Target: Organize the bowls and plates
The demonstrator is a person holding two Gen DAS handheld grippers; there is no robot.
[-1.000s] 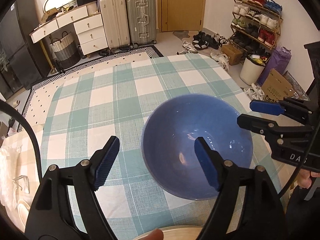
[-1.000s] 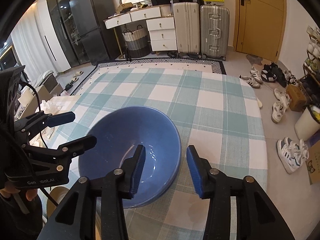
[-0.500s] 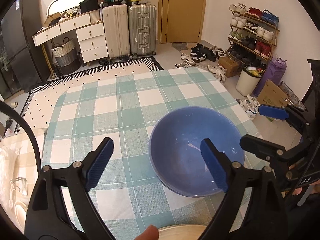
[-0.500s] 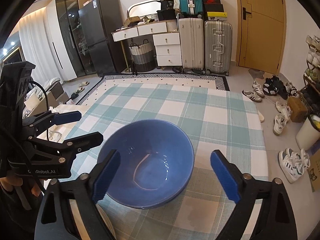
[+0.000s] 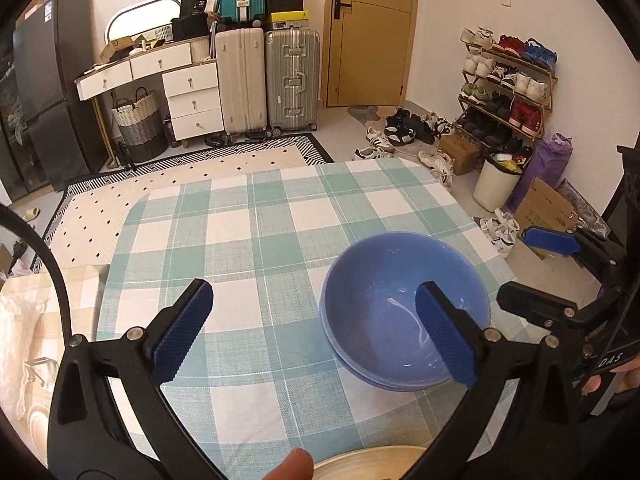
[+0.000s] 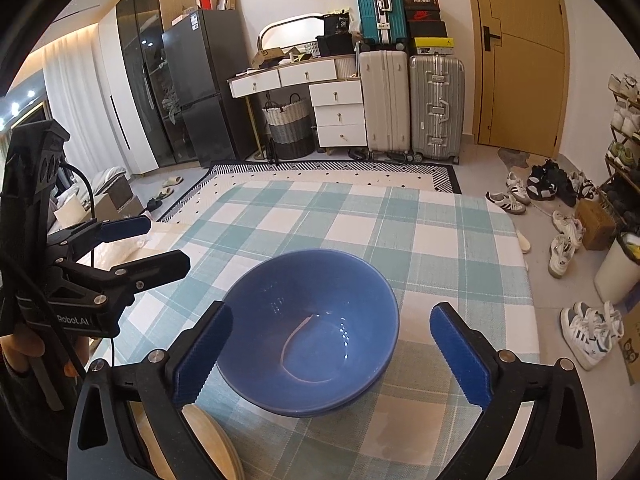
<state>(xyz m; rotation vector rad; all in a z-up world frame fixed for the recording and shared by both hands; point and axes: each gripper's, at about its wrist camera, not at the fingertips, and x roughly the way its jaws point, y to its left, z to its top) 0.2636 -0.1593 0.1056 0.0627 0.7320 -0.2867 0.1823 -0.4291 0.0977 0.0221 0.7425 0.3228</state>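
Note:
A blue bowl [image 5: 380,280] sits nested on other blue bowls on the checked tablecloth [image 5: 256,240], toward the table's right side. My left gripper [image 5: 314,334] hovers above and short of it, wide open, its right finger in front of the bowl and nothing between the pads. In the right wrist view the blue bowl [image 6: 304,300] lies ahead of my right gripper [image 6: 332,356], whose jaws are opening with no pad touching it. Each gripper shows in the other's view: the right gripper [image 5: 540,272] at the right, the left gripper [image 6: 148,246] at the left.
Beige plates [image 6: 216,440] lie at the table's near edge, under my grippers; the beige plate rim [image 5: 372,464] shows beside a fingertip [image 5: 292,466]. Beyond the table are a rug, suitcases, drawers, and shoes and a bin on the floor at the right.
Both grippers have opened wide and drawn back and up from the blue bowl, whose rim stood between their fingers a second ago. The bowl rests still on the table.

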